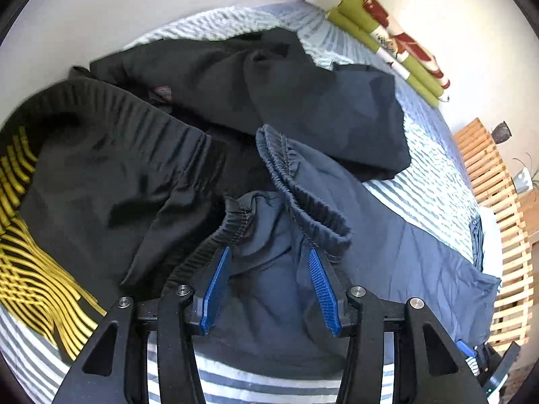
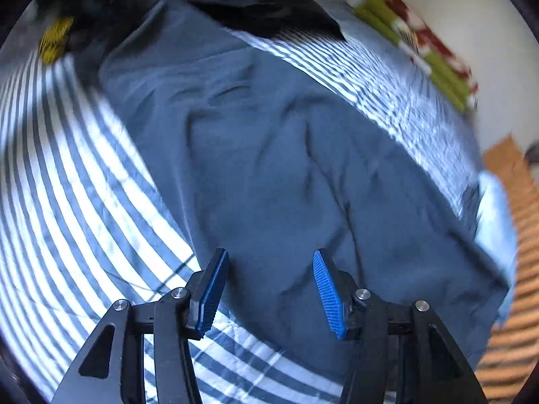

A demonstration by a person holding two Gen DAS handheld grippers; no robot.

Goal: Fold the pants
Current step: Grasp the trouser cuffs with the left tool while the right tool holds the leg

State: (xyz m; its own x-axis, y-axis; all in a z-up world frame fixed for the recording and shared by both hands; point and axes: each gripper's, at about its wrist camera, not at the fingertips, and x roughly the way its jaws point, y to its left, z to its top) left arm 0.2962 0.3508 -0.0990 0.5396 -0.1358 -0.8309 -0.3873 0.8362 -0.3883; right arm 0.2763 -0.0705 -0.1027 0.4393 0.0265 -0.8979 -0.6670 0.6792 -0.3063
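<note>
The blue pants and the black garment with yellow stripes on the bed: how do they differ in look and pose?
The blue pants are plain slate blue; the black garment carries yellow stripes at one side. The blue pants stretch out along the striped bedsheet; the black garment lies bunched in a heap. Both have a gathered elastic waistband.

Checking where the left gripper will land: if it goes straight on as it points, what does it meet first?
Probably the blue-grey pants, at the gathered waistband just ahead of the left gripper; depth is unclear.
</note>
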